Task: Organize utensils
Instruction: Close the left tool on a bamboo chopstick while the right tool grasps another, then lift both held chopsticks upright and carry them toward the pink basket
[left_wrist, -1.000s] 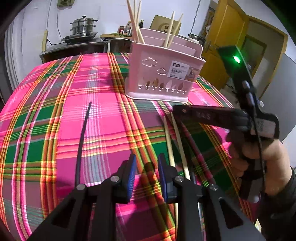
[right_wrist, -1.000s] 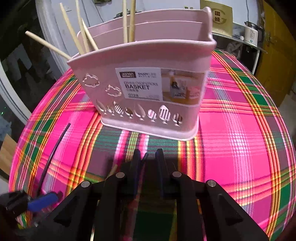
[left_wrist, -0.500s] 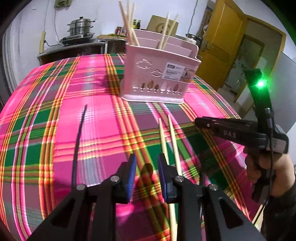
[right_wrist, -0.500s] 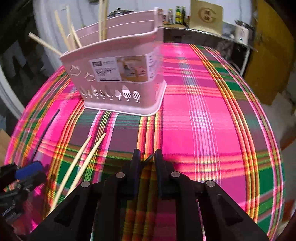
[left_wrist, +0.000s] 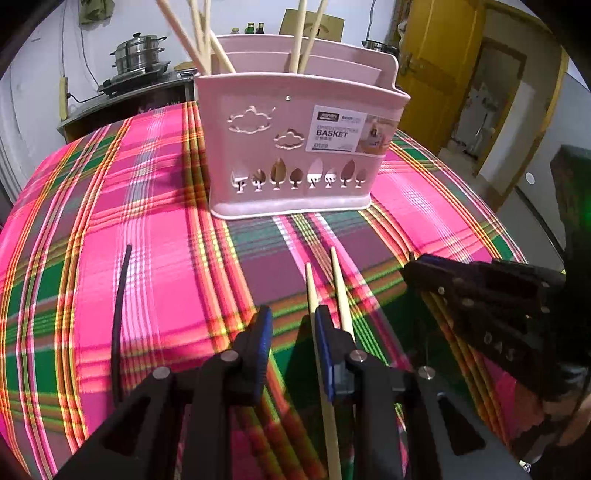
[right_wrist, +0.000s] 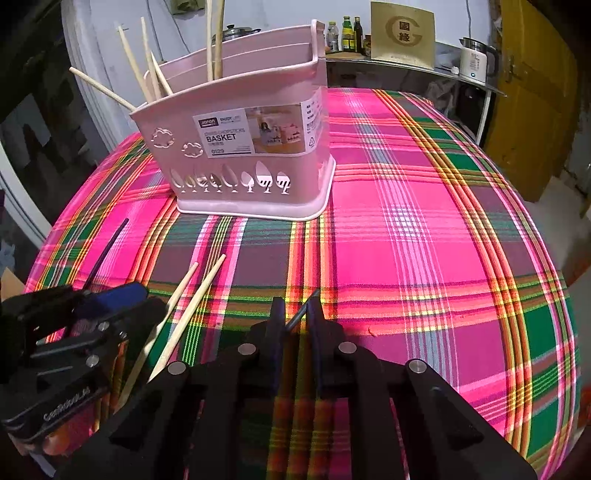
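Note:
A pink utensil basket (left_wrist: 295, 147) (right_wrist: 243, 147) stands on the plaid tablecloth with several wooden chopsticks upright in it. Two wooden chopsticks (left_wrist: 341, 291) (right_wrist: 199, 291) lie side by side on the cloth in front of it. A black chopstick (left_wrist: 118, 314) (right_wrist: 107, 247) lies further left. My left gripper (left_wrist: 291, 328) hovers open over the cloth, and the nearer wooden chopstick runs just beside its right pad. My right gripper (right_wrist: 295, 314) has its jaws closing on a thin dark chopstick (right_wrist: 303, 310), whose tip sticks out slantwise. The right gripper (left_wrist: 480, 295) also shows in the left wrist view.
The round table's cloth (right_wrist: 424, 240) falls away at the right and near edges. Behind it a counter holds a steel pot (left_wrist: 138, 55), bottles (right_wrist: 347, 33) and a kettle (right_wrist: 476, 62). A yellow door (left_wrist: 428, 74) stands at the right.
The left gripper has moved in toward the basket and over the two wooden chopsticks. The right gripper has drawn back from the basket and to the right, its jaws narrowing on the dark chopstick.

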